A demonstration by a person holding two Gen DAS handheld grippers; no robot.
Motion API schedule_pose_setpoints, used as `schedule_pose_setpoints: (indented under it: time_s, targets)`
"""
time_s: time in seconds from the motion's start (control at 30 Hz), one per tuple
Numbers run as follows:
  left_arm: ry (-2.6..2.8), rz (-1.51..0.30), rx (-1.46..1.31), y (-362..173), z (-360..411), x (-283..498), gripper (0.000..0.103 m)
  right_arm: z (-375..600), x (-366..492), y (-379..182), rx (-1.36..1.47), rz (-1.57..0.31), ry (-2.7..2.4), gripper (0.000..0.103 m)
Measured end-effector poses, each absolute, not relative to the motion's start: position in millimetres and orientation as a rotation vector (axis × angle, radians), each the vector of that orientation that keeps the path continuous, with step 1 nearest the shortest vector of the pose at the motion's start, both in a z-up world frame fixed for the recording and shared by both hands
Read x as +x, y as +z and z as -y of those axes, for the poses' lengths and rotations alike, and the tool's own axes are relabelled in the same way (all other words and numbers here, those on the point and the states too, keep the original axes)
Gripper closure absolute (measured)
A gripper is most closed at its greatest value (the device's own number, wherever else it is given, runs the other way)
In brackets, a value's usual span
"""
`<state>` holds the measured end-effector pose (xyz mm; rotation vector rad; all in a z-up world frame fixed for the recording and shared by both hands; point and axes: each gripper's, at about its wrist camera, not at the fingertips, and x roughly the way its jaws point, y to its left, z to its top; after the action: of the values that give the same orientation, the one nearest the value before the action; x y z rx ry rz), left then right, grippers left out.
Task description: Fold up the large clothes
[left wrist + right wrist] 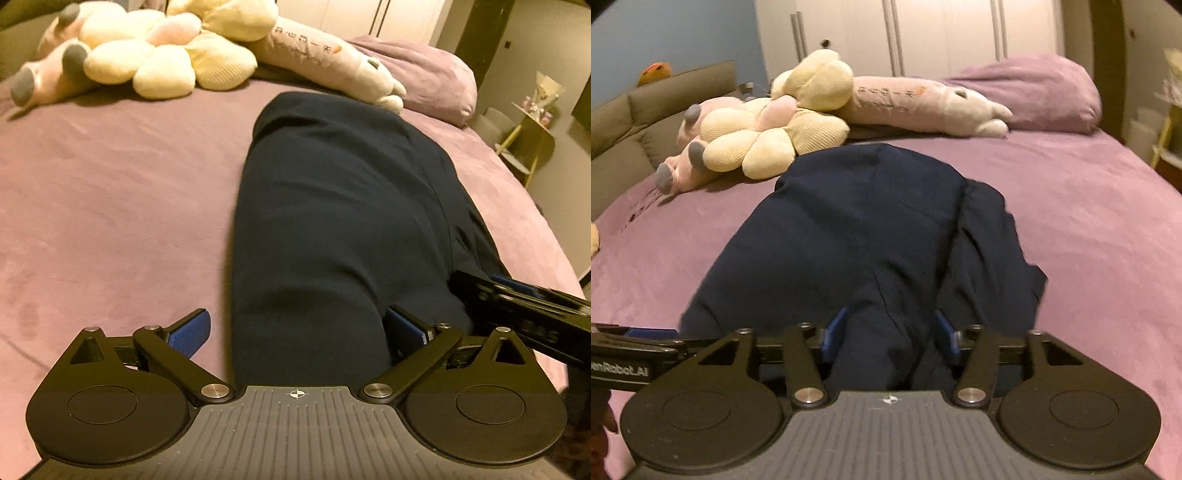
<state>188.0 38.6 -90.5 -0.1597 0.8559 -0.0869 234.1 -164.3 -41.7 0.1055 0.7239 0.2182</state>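
A dark navy garment lies lengthwise on the purple bed, folded into a long strip with a loose flap along its right side. My left gripper is open wide at the garment's near end. Its left finger stands clear of the cloth on the bedsheet, and its right finger is against the cloth's right edge. My right gripper is open, its blue pads flanking a ridge of the near edge of the navy garment. Each gripper shows at the edge of the other's view.
Plush toys and a long pink bolster lie across the far side of the bed, with a purple pillow to their right. A small side table stands off the right edge. White wardrobe doors are behind.
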Motion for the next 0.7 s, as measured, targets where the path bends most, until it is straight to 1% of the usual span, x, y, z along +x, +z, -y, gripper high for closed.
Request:
schedule_pose_setpoints:
  time_s: [0.03, 0.1, 0.13, 0.17, 0.2, 0.4, 0.47, 0.7]
  targets:
    - [-0.083, -0.860, -0.147, -86.3, -37.6, 182.6, 0.000, 165.7, 227.5, -36.1, 0.119, -0.735, 0.208, 0.045]
    - [-0.060, -0.860, -0.117, -76.1, -36.5, 167.3, 0.000, 169.9, 205.3, -25.6, 0.140, -0.762, 0.193, 0.044]
    - [-0.042, -0.854, -0.104, -71.5, -35.9, 158.5, 0.000, 170.0, 195.0, -21.6, 0.128, -0.780, 0.181, 0.040]
    - [-0.025, -0.848, -0.094, -67.7, -35.3, 151.9, 0.000, 169.3, 184.8, -17.4, 0.112, -0.806, 0.157, 0.028]
    - [-0.007, -0.844, -0.084, -63.8, -33.3, 145.4, 0.000, 168.2, 175.2, -13.5, 0.103, -0.846, 0.125, 0.025]
    - [0.065, -0.866, -0.001, -52.6, -27.2, 121.3, 0.000, 158.8, 147.1, -5.6, 0.145, -1.045, 0.064, 0.021]
    - [0.079, -0.859, -0.003, -47.0, -30.1, 115.6, 0.000, 154.1, 143.1, -3.2, 0.135, -1.061, 0.048, 0.017]
    - [0.106, -0.812, 0.023, -27.9, -34.1, 106.0, 0.000, 147.1, 141.8, 8.4, 0.110, -1.095, -0.030, 0.010]
